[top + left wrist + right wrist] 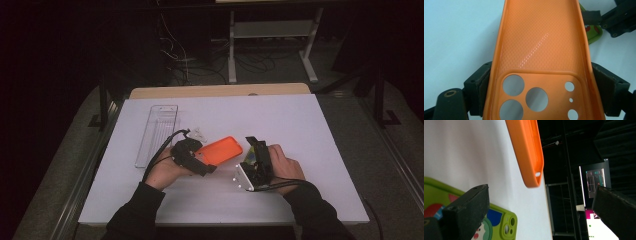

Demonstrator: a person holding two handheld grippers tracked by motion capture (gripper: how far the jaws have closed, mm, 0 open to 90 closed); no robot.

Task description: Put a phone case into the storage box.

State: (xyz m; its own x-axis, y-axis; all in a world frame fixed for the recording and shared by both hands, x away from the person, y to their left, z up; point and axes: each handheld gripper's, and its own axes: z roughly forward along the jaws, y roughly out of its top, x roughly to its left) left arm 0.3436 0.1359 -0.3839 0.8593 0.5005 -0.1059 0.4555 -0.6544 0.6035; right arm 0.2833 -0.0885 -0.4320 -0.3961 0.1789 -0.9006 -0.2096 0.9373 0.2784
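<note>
left gripper [200, 161] has its 2 fingers [477, 82] clamped on the camera end of the orange phone case [220, 150], held above the white surface [280, 120]; right gripper [256, 150] fingers [471, 205] spread apart beside it, over a green phone case [499, 225].

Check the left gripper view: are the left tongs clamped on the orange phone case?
Yes, the left tongs press both side walls of the orange phone case near its camera cutouts.

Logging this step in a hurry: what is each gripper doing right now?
Left gripper: shut on the orange phone case, jaws clamping its two long sides.
Right gripper: open, jaws wide apart, holding nothing; the green phone case lies below it.
</note>
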